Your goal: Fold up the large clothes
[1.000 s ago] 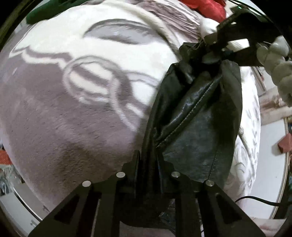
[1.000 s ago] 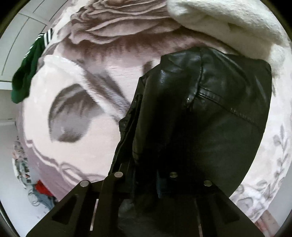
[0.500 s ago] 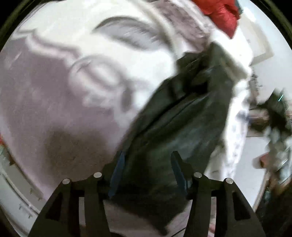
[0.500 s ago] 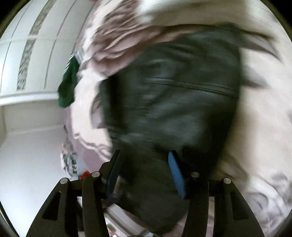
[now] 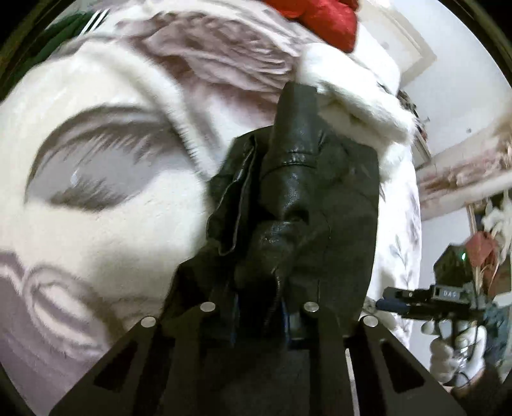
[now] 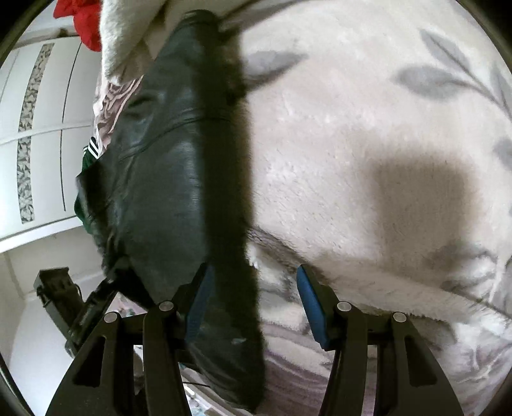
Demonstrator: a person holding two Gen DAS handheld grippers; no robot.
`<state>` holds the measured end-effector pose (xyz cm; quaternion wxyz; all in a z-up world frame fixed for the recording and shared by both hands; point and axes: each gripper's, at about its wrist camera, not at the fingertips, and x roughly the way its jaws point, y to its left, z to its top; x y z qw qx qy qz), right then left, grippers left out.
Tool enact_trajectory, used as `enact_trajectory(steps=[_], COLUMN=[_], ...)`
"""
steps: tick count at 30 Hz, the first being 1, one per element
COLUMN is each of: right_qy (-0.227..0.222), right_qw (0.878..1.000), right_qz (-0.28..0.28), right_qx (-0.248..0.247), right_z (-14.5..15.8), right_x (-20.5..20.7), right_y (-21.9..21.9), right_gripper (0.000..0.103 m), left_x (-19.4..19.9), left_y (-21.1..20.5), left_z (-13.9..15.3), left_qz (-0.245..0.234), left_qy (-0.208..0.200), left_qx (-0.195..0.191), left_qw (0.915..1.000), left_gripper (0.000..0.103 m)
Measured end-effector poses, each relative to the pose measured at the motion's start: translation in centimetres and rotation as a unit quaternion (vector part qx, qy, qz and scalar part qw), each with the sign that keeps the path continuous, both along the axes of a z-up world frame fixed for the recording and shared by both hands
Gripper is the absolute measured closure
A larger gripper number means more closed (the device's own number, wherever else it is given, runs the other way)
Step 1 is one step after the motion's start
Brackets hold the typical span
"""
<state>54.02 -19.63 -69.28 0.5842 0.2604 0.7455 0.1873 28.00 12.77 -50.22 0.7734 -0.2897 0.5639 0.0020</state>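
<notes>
Both grippers have swung sideways since a second ago, when each clamped one end of the black leather jacket (image 5: 297,204) hanging between them. Now the left gripper (image 5: 259,315) has its jaws closing narrowly on bunched leather at the jacket's near edge, after briefly letting go. Right beside it, the right gripper (image 6: 252,297) stands wide, its blue pads (image 6: 312,307) parted; a dark strip of the jacket hangs down between them, close against the left pad and clear of the right one, with no squeeze visible.

One jacket lies folded lengthwise on the plush floral blanket (image 6: 368,134), running away from both tools. To its right in the right wrist view the blanket is bare and open; to its left the bed's edge drops away near a white wardrobe (image 6: 41,128).

Farther off lie a white fleece garment (image 5: 352,83), touching the jacket's far end, then one red garment (image 5: 323,19) and one green garment (image 6: 88,172) with white stripes. A gloved hand (image 5: 454,348) carries the right gripper, now off beyond the bed's edge.
</notes>
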Motion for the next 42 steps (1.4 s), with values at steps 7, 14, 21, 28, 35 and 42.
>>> enact_trajectory(steps=[7,14,21,28,35,42], right_qy=[0.019,0.058,0.113,0.071,0.071,0.057], right_qw=[1.000,0.998,0.992,0.993,0.992,0.993], right_qz=[0.000,-0.008,-0.049,-0.085,-0.076,-0.001], right_qx=[0.019,0.022,0.005,-0.037,-0.073,-0.101], right_z=[0.2,0.6,-0.9,-1.8,-1.5,3.2], right_x=[-3.8,-11.8,-21.9,-24.8,-25.2,-21.5], right_y=[1.3,3.8,7.8,12.0,14.0,16.9], right_gripper=[0.047,0.047,0.046,0.066,0.086,0.081], left_x=[-0.4,-4.5,-12.4,-15.1,-15.5,-13.2], left_y=[3.5,3.9,2.4,2.0,4.5,3.9], left_z=[-4.0,-0.2,-2.7,-1.9,-4.2,1.4], left_qz=[0.011,-0.036,-0.145,-0.153,-0.133,-0.162], left_qy=[0.039,0.052,0.142,0.083,0.104,0.104], left_qx=[-0.062,-0.110,-0.057,-0.020,-0.044,0.036], left_qw=[0.9973,0.9919,0.9776,0.9845,0.9847,0.9806], left_gripper=[0.068,0.053,0.052,0.090,0.088,0.079])
